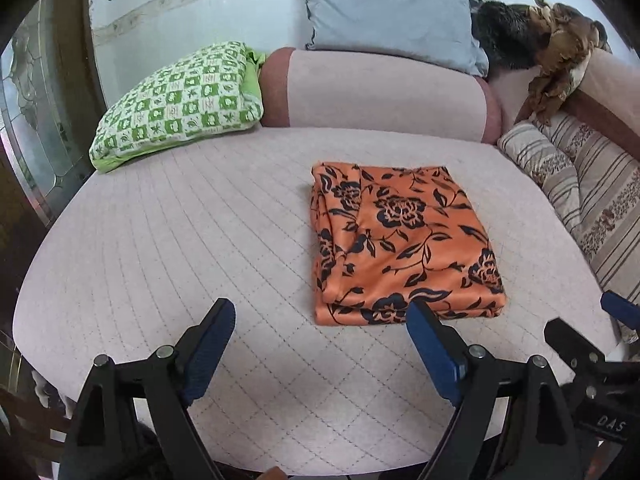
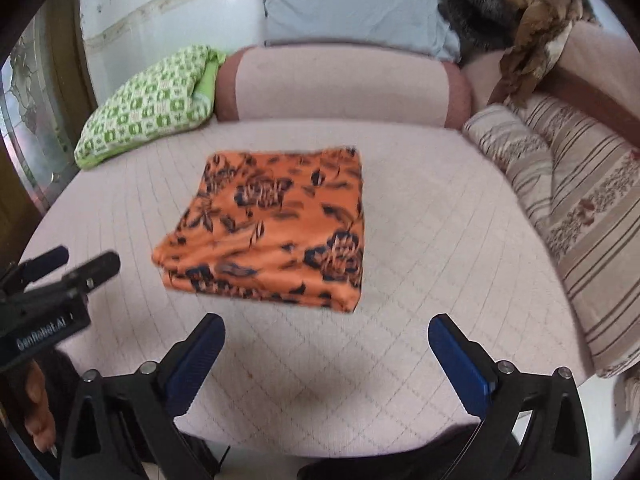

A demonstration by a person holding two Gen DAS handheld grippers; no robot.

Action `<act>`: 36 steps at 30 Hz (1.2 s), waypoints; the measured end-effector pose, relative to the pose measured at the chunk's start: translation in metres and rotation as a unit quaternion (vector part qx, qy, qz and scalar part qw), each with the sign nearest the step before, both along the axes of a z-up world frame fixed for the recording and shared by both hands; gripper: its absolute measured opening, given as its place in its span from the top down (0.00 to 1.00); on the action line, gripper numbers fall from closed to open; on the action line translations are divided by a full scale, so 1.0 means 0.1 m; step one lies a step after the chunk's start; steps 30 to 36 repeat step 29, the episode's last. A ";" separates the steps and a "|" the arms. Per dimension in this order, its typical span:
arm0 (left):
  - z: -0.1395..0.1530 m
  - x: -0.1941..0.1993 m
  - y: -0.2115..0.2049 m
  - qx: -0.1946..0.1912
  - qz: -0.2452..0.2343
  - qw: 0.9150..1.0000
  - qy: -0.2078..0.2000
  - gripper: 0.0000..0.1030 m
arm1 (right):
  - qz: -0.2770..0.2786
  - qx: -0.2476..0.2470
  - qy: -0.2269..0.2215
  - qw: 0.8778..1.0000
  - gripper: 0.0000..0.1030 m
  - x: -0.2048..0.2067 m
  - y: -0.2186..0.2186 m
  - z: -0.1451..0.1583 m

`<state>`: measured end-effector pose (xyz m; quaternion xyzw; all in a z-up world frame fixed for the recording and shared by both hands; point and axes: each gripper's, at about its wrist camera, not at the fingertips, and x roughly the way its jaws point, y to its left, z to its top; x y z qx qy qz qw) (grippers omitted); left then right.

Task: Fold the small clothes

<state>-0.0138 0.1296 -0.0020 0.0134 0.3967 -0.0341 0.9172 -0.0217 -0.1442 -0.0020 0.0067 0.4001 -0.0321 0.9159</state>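
An orange cloth with a dark floral print lies folded into a neat rectangle on the pink quilted bed. It also shows in the right wrist view, slightly blurred. My left gripper is open and empty, just short of the cloth's near edge. My right gripper is open and empty, a little in front of the cloth. The right gripper's fingers show at the left view's right edge, and the left gripper shows at the right view's left edge.
A green checked pillow lies at the back left. A pink bolster and a grey pillow sit at the back. Striped cushions line the right side. A brown cloth hangs over the back right.
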 end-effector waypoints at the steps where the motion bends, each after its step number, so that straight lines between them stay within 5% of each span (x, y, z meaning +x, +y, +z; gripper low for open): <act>1: 0.02 0.00 0.01 -0.002 0.001 1.000 0.000 0.15 | -0.003 -0.006 -0.005 1.000 0.00 0.01 0.01 0.02; 6: 0.09 0.00 -0.02 -0.005 0.004 1.000 -0.003 0.05 | 0.007 -0.009 0.009 1.000 0.00 0.08 0.05 -0.02; 36: 0.23 0.08 -0.20 -0.011 -0.020 1.000 -0.014 0.03 | 0.017 -0.012 0.005 1.000 0.00 0.12 0.05 0.05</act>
